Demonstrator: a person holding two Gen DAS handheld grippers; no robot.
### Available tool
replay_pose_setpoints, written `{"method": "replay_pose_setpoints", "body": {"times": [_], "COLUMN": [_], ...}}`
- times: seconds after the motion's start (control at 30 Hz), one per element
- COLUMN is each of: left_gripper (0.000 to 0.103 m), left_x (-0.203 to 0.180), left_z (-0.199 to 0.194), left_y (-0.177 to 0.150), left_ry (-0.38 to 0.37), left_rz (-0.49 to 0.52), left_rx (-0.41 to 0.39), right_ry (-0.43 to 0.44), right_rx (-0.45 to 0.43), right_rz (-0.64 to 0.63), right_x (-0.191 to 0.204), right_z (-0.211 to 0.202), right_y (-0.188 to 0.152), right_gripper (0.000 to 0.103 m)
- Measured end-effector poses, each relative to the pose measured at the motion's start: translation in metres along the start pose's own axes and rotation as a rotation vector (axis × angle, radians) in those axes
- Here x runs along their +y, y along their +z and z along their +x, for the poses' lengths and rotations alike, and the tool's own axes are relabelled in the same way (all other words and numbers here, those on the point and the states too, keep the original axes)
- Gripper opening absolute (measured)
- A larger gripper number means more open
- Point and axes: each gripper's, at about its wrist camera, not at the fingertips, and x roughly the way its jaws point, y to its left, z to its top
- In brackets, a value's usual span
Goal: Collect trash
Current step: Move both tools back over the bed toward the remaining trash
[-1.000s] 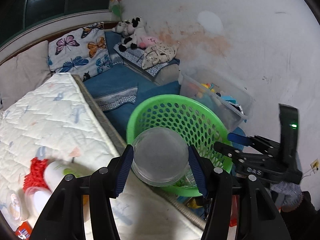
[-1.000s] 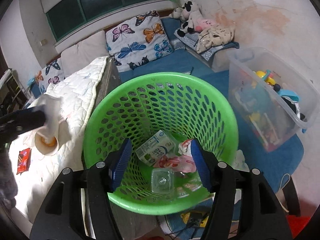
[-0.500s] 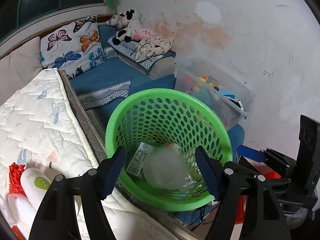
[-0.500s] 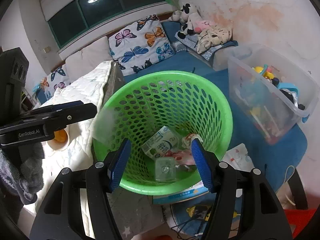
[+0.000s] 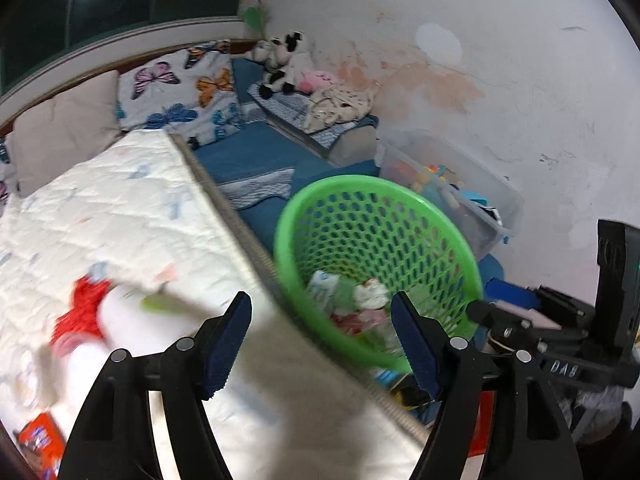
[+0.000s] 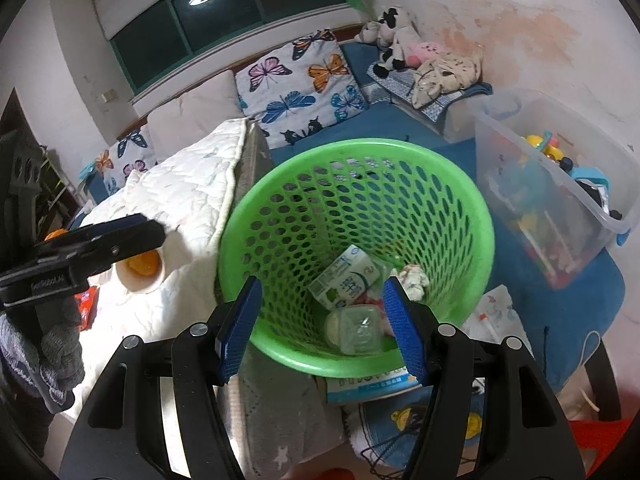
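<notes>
Beside the quilted white mattress (image 5: 120, 216), the green basket (image 6: 476, 216) already holds part of the trash: a small milk carton (image 6: 346, 280), a clear plastic tub (image 6: 354, 330) lying at the bottom, a crumpled tissue (image 6: 414, 278) and some pink scraps. More seems left on the mattress: a white bottle (image 5: 120, 316) next to something red and frilly, an orange wrapper (image 5: 40, 438) near the edge, and, in the right wrist view, a paper cup (image 6: 140, 272) with something orange inside. So the job looks partly done. The left gripper (image 5: 320, 340) stands wide and empty over the mattress edge. The right gripper (image 6: 320, 320) hovers above the basket, jaws moderately apart with nothing between them. A clear storage bin (image 6: 560, 216) by the wall holds colourful toys.
</notes>
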Motion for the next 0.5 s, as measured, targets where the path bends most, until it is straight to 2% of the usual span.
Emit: {"method": "replay_pose_setpoints", "body": {"times": [0.23, 0.3, 0.5], "left_gripper": [0.070, 0.070, 0.072], "left_x": [0.041, 0.055, 0.108], "left_z": [-0.036, -0.044, -0.074], "left_y": [-0.035, -0.045, -0.077], "left_ry": [0.109, 0.142, 0.268], "left_rz": [-0.047, -0.072, -0.167], "left_rx": [-0.020, -0.019, -0.025], "right_ry": [0.038, 0.048, 0.083], "right_rx": [0.001, -0.001, 0.004], "right_rz": [-0.035, -0.050, -0.091], "right_x": [0.025, 0.035, 0.059], "right_z": [0.001, 0.002, 0.006], "right_y": [0.001, 0.002, 0.003], "right_gripper": [0.064, 0.067, 0.068]}}
